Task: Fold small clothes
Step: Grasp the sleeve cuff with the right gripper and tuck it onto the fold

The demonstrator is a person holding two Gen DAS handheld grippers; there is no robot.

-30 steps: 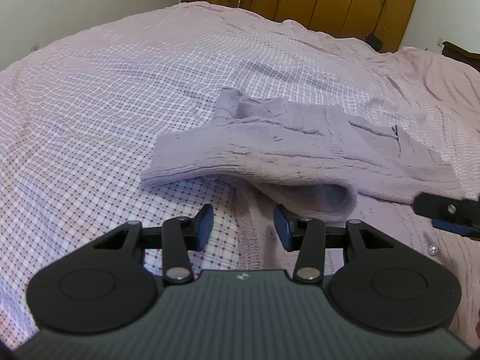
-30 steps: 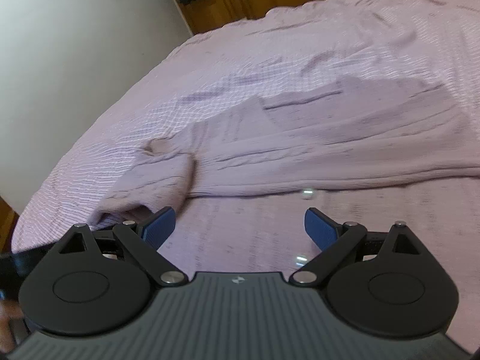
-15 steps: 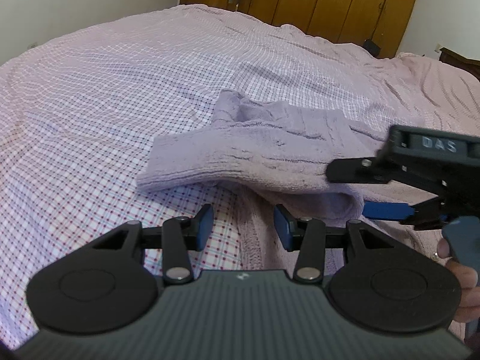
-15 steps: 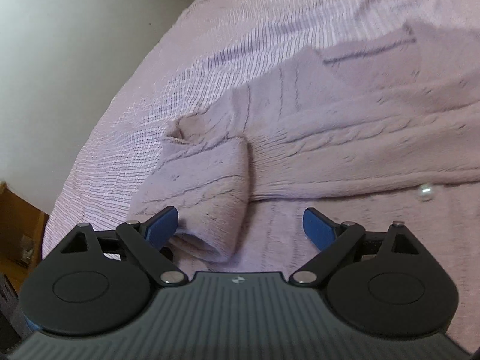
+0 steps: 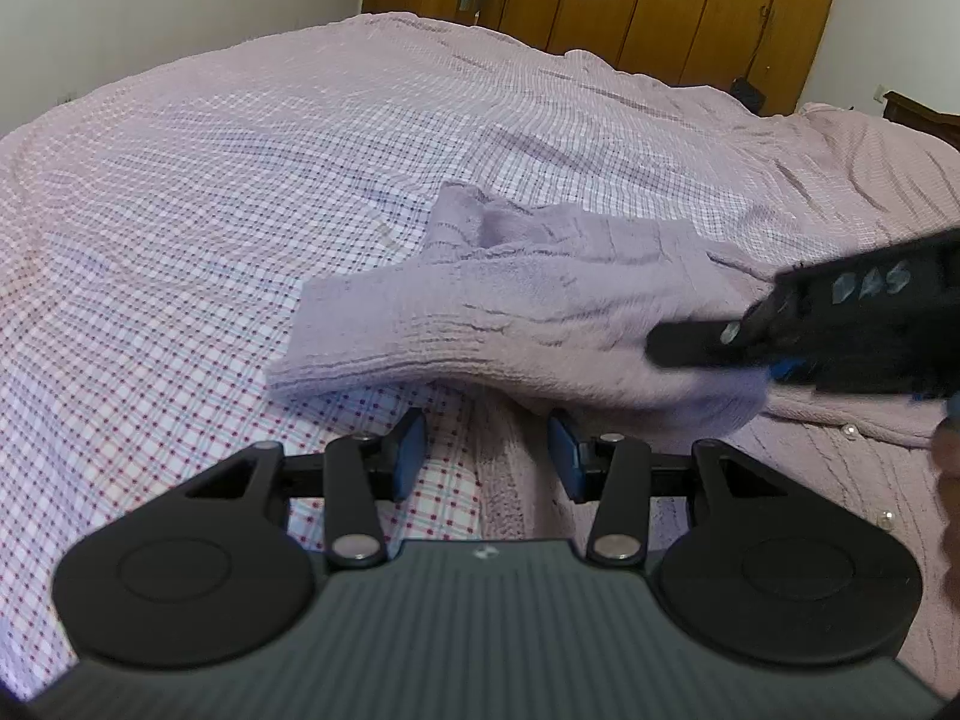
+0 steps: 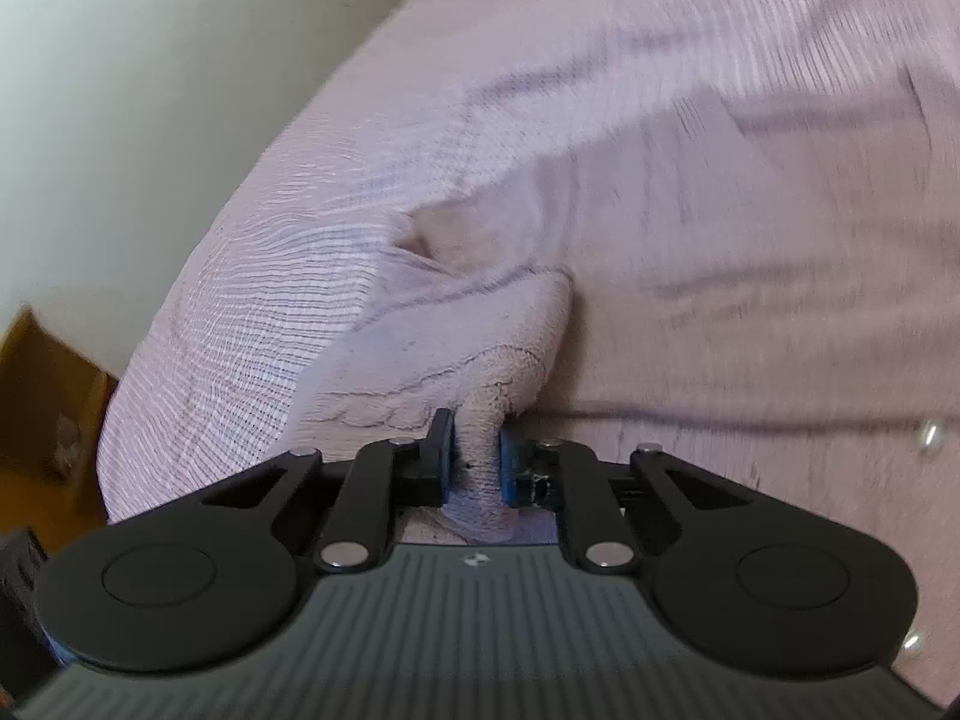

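A lilac cable-knit cardigan (image 5: 540,306) with pearl buttons (image 5: 849,431) lies on the checked bedspread (image 5: 240,192), one sleeve (image 5: 420,330) folded across its body. My right gripper (image 6: 477,462) pinches the rounded fold of that sleeve (image 6: 480,372); its jaws are closing and both pads press on the knit. In the left wrist view the right gripper (image 5: 738,360) reaches in from the right onto the same fold. My left gripper (image 5: 487,459) stands part open just above the cardigan's near edge, with nothing gripped.
Wooden wardrobes (image 5: 690,6) line the far wall beyond the bed. A white wall (image 6: 150,90) and a wooden piece of furniture (image 6: 48,396) lie past the bed's left edge. A person's hand (image 5: 951,480) shows at the right border.
The right gripper moved left onto the sleeve fold and went from wide open to pinching it. The fold is slightly lifted. The left gripper stayed where it was.
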